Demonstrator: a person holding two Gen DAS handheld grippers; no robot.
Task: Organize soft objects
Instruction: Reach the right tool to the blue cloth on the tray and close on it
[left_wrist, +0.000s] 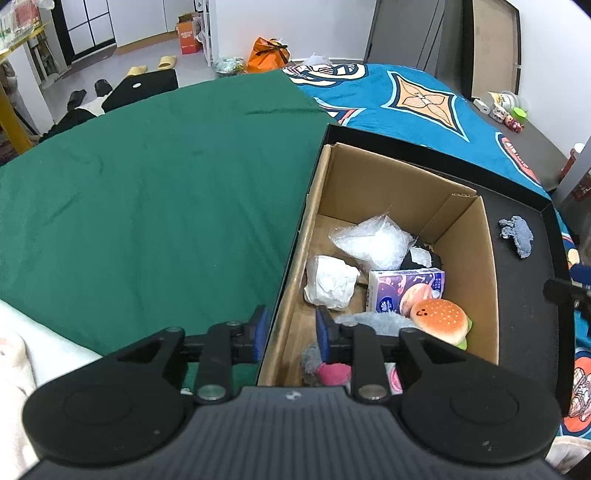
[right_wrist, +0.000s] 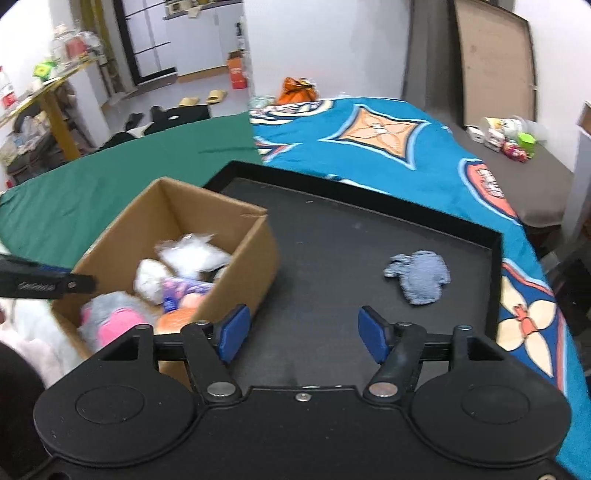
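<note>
The cardboard box (left_wrist: 402, 258) stands in the left part of a black tray (right_wrist: 369, 240), and the tray rests on a bed covered by a green sheet (left_wrist: 147, 177) and a blue patterned cover (right_wrist: 369, 147). Inside the box lie a clear plastic bag (left_wrist: 373, 240), a crumpled white wad (left_wrist: 330, 282), a purple tissue pack (left_wrist: 404, 288), a burger plush (left_wrist: 439, 319) and a grey and pink plush (right_wrist: 110, 317). The plush sits at the box's near end; the burger plush is against its right wall.

The left tool (left_wrist: 290, 332) hovers over the near left wall of the box. Its blue pads stand a little apart, one on each side of that wall, and no contact with the wall is visible. Nothing is gripped.

The right tool (right_wrist: 301, 332) hovers over the bare tray floor just right of the box. Its pads are spread wide and empty.

A small grey-blue cloth (right_wrist: 419, 277) lies alone on the tray floor near the tray's right edge, well apart from the box and ahead of the right tool.
</note>
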